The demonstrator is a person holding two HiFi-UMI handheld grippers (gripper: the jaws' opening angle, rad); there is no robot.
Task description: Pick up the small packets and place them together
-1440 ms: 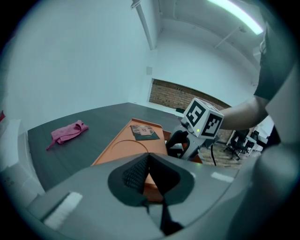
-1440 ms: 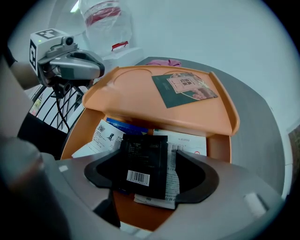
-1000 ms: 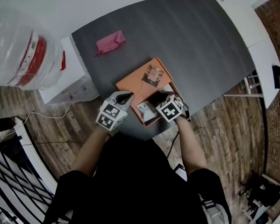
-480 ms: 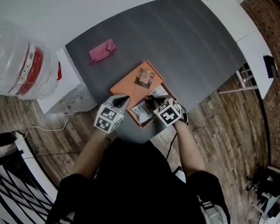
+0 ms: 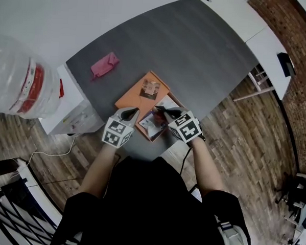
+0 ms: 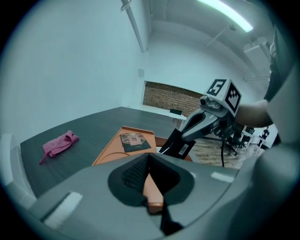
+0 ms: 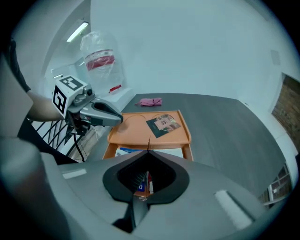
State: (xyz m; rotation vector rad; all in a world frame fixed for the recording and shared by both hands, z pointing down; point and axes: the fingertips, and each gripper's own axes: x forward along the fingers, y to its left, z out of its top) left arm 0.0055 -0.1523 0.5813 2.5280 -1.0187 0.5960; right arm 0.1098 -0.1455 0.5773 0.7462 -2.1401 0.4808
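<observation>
An open orange box (image 5: 131, 99) lies at the near edge of the dark table. One small packet (image 5: 151, 88) (image 6: 135, 140) (image 7: 163, 124) rests on its flat lid. More packets (image 7: 126, 151) lie in its tray. My right gripper (image 5: 159, 109) (image 7: 149, 151) is shut on a thin dark packet (image 6: 177, 143) with a barcode and holds it a little above the tray. My left gripper (image 5: 135, 111) (image 6: 148, 157) is shut on the near edge of the orange lid (image 6: 110, 152).
A pink cloth (image 5: 105, 64) (image 6: 58, 144) lies on the table behind the box. To the left of the table stand a white cabinet (image 5: 74, 113) and a large water jug (image 5: 22, 76). The table's near edge runs just under both grippers.
My right gripper was low in the box's tray; it has risen and now carries the dark packet. The left gripper has stayed at the lid's edge.
</observation>
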